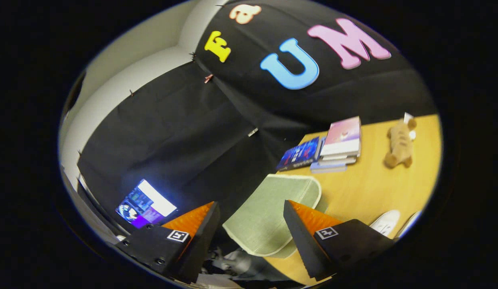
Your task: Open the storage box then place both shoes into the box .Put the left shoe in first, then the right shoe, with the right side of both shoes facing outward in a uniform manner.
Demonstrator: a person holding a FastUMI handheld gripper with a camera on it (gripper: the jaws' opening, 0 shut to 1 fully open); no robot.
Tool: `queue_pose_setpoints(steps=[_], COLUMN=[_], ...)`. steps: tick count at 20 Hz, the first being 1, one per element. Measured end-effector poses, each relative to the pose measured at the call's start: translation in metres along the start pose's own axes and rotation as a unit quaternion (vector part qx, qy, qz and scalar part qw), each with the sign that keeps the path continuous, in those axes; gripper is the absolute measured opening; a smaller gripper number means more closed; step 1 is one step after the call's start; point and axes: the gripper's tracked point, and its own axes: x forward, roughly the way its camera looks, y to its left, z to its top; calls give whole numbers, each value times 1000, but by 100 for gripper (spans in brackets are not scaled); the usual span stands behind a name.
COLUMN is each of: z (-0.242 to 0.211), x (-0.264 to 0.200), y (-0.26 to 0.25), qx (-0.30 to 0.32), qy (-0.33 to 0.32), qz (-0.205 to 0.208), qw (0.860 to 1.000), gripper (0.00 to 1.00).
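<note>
Black cloth is hanging behind the wooden table [377, 188], the gripper [251, 226] is gaping wide and holding nothing over the green box [269, 216], and white shoes [387, 221] are waiting at three o'clock, so everything looks left to do.

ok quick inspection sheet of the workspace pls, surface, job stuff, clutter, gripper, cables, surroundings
surface: wooden table, tilted in the gripper view
job's things: pale green fabric panel between and just ahead of the fingers, possibly the storage box lid; white shoe beyond the right-hand finger, partly hidden
clutter: stack of books, blue book beside it, brown plush toy
grippers: gripper open, fingers apart and touching nothing
cables: nothing seen
surroundings: black cloth wall, lit screen low down beyond the table
</note>
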Motion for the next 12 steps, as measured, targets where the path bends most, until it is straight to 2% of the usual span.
queue_pose_setpoints(steps=[3,5,10,12], z=[-26,-43,-68,-79], x=[18,27,39,45], y=[-23,-45,-66,-80], qx=[87,118,205,229], qy=[46,69,98,107], qz=[25,36,98,106], qw=[995,990,969,962], gripper=[98,98,96,96])
